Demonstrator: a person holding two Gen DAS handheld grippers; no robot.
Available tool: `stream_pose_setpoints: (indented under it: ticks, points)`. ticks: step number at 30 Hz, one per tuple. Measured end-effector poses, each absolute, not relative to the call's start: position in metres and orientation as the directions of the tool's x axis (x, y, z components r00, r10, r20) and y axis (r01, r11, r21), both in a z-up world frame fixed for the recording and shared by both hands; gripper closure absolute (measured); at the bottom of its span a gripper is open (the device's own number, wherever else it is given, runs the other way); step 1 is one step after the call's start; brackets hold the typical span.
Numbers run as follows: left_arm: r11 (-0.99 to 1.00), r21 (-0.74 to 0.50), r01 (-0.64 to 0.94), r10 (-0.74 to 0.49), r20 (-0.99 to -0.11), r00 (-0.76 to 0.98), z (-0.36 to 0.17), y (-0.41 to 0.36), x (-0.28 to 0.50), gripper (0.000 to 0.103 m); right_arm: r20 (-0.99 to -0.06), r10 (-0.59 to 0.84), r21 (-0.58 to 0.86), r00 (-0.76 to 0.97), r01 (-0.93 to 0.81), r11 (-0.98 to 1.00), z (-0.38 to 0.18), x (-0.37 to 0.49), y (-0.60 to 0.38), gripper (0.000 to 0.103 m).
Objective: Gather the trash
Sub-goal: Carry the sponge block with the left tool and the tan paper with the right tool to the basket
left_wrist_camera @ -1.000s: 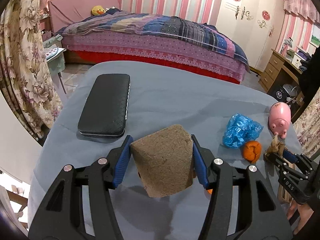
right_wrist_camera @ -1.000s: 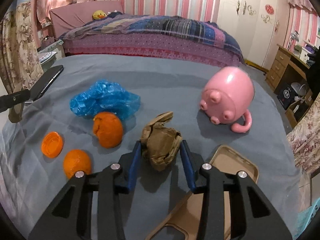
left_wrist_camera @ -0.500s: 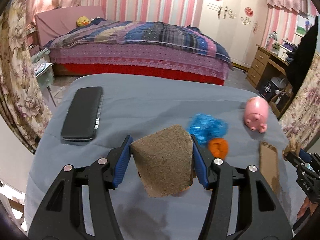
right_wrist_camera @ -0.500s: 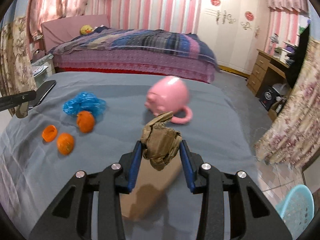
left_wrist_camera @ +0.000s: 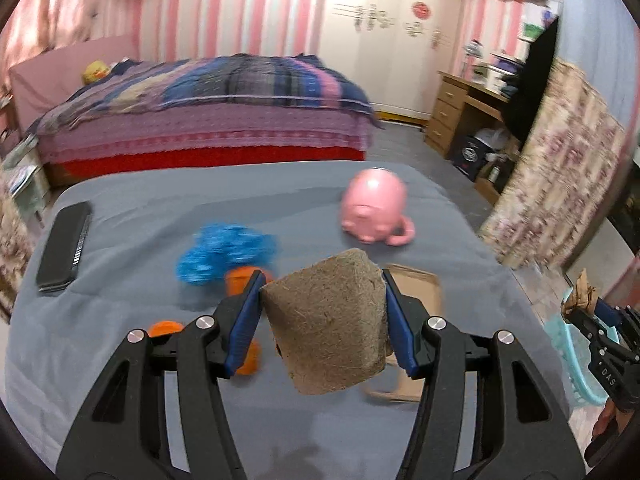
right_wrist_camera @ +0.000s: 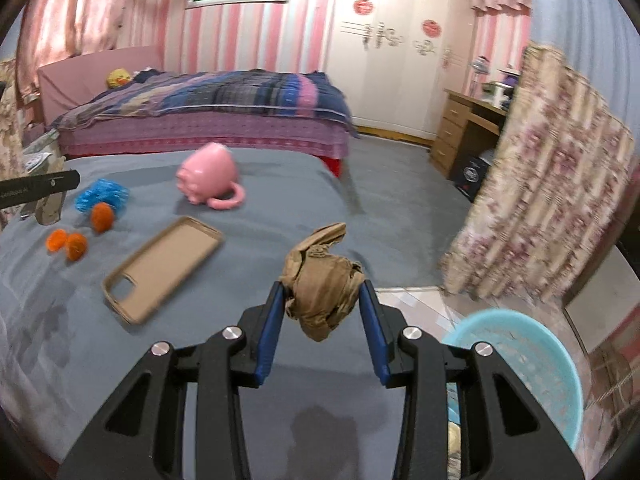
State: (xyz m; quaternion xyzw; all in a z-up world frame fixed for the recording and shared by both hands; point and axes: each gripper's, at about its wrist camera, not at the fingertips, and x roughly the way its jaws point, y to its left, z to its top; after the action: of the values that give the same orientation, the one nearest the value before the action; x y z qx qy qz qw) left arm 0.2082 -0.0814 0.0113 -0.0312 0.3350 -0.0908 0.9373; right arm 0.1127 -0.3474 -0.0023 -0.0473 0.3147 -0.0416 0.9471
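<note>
Fibre pot upside-down (rim downward), gripped.

Grey-clothed table carries pink pig mug; tan phone case; orange peels; blue bag; black case.

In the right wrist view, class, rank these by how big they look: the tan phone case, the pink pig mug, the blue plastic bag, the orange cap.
1. tan phone case, though it lies nearest the camera
2. pink pig mug
3. blue plastic bag
4. orange cap
</note>
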Motion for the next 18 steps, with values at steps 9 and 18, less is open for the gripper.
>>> stream_pose_setpoints:
  ticks: [9,18]
  points:
    - [0.961,-0.139,0.239,-0.272,-0.622,0.734,0.006,-0.15,0.188,0.047,-0.59,-0.198,-0.114,0.783,0.162,0.98,-0.007,0.074,-0.408,0.064]
    - [0.936,-0.096,0.34,-0.324,-0.615,0.719,-0.001,-0.212,0.163,0.047,-0.566,-0.265,-0.087,0.781,0.262,0.961,-0.007,0.031,-0.458,0.064]
